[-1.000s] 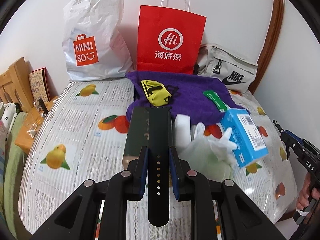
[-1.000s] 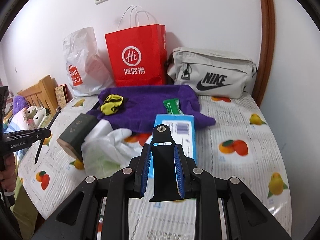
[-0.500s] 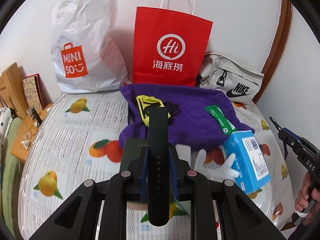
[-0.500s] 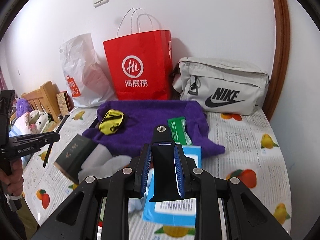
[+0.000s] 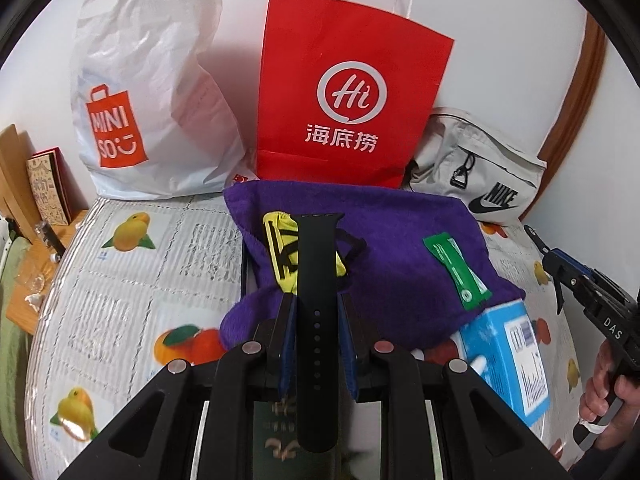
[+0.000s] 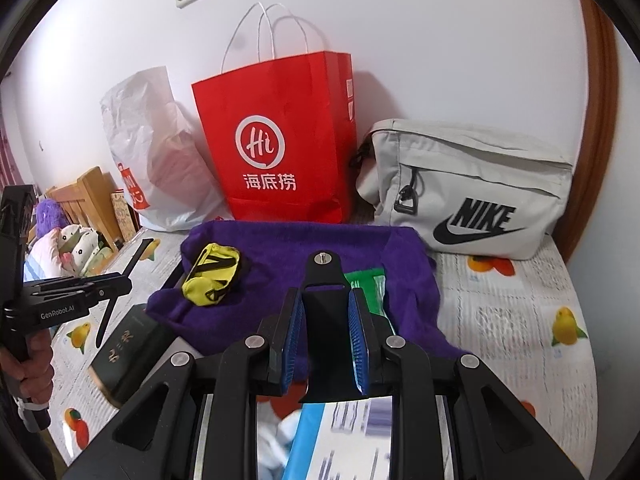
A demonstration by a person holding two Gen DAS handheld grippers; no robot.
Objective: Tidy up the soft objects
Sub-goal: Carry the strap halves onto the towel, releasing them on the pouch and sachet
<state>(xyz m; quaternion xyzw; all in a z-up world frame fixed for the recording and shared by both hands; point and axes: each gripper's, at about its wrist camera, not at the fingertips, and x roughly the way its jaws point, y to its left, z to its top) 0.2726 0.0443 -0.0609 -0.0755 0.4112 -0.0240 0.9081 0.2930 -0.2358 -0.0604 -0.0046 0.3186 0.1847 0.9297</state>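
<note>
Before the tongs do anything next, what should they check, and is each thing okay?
1. Left tongs gripping tight: ok, shut on the black watch strap.
2. Right tongs gripping tight: ok, shut on a black strap piece.
3. Purple towel free to pick up: not ok, the yellow pouch and green packet lie on it.
4. Red paper bag standing up: ok, upright against the wall.
5. Red paper bag open on top: cannot tell, its inside is hidden.
6. Grey bag open for stuff: cannot tell whether its zips are shut.
</note>
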